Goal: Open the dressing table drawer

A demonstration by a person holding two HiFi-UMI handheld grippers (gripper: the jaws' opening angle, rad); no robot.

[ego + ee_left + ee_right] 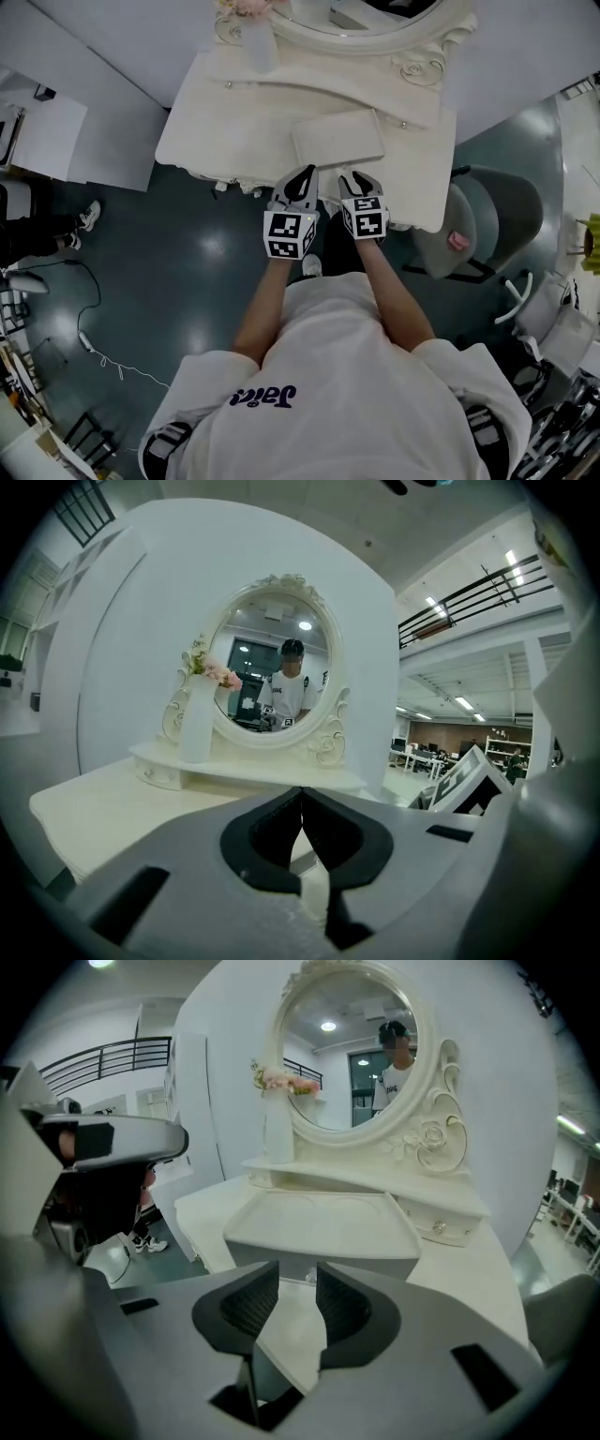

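The white dressing table (216,122) stands in front of me, with an oval mirror (352,1049) at its back. A flat cream box-like drawer unit (323,1222) lies at the table's middle (337,138). Its shadowed front face carries a small knob (308,1281). My right gripper (298,1274) is open and points down at that knob, which shows in the gap beyond its tips, untouched. My left gripper (301,797) is shut on nothing, held level above the table's front edge. In the head view both grippers, left (302,180) and right (356,180), sit side by side at that edge.
A white vase with pink flowers (197,726) stands left of the mirror. The back shelf has small drawers with knobs (439,1228). A grey chair (487,216) stands right of the table. A cable (89,328) lies on the floor at the left.
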